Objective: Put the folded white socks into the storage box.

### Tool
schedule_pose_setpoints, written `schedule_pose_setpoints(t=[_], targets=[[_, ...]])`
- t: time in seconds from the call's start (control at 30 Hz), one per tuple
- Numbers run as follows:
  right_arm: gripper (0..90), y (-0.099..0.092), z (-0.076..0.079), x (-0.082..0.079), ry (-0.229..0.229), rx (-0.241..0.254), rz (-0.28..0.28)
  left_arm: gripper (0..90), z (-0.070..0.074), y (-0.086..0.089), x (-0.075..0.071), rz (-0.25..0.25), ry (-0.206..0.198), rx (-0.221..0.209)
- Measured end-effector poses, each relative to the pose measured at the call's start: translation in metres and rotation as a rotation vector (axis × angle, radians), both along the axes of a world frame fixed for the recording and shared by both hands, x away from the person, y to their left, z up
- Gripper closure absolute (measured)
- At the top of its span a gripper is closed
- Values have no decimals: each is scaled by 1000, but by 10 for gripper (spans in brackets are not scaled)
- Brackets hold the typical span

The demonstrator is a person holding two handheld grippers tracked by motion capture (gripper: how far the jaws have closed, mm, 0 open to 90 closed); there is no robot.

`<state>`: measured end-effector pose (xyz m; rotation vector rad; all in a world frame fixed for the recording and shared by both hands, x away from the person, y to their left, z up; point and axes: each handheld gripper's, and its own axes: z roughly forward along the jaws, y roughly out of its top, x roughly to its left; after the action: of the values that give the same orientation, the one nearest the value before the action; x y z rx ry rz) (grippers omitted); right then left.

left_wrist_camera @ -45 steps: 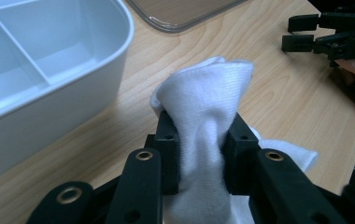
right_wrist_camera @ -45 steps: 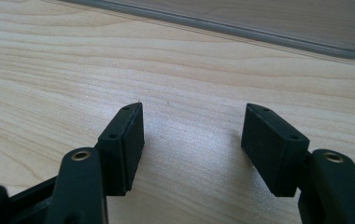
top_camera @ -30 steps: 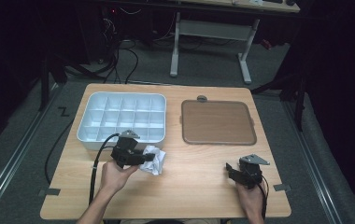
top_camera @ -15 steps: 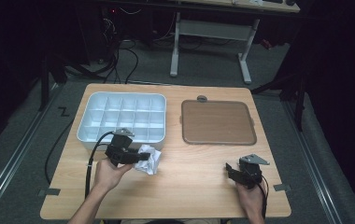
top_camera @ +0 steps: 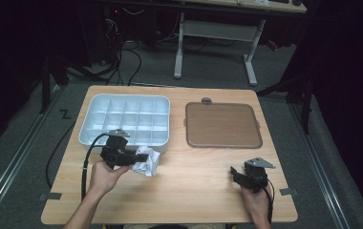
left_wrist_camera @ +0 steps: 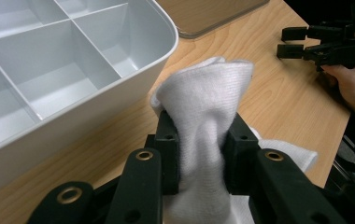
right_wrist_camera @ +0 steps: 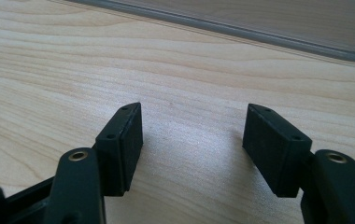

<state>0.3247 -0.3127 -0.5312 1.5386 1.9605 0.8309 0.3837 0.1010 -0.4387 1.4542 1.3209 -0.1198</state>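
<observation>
The white compartment tray point(top_camera: 124, 119) holds nothing in its visible cells, beside a brown lidded tray point(top_camera: 222, 125). The left gripper point(left_wrist_camera: 199, 140) pinches a white cloth point(left_wrist_camera: 208, 102) just beside the tray's near corner. The right gripper point(right_wrist_camera: 192, 135) rests spread apart over bare table point(right_wrist_camera: 73, 60).

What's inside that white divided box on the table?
The white divided tray looks empty: its visible compartments show bare bottoms. The left gripper, clamping a white cloth, covers a bit of its near edge.
</observation>
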Motion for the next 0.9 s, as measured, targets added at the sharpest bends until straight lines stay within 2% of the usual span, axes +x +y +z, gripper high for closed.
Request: schedule_pose_setpoints(t=[0.2, 0.27, 0.53, 0.63, 0.9], targets=[[383, 0, 0, 0, 0, -1, -1, 719, 16, 13, 1, 20, -13, 9], [383, 0, 0, 0, -1, 0, -2, 720, 19, 17, 2, 27, -17, -1], [383, 0, 0, 0, -1, 0, -2, 719, 21, 26, 4, 54, -25, -12], [382, 0, 0, 0, 0, 0, -2, 720, 25, 36, 3, 74, -39, -15], [380, 0, 0, 0, 0, 0, -2, 720, 32, 62, 12, 139, -45, -42]])
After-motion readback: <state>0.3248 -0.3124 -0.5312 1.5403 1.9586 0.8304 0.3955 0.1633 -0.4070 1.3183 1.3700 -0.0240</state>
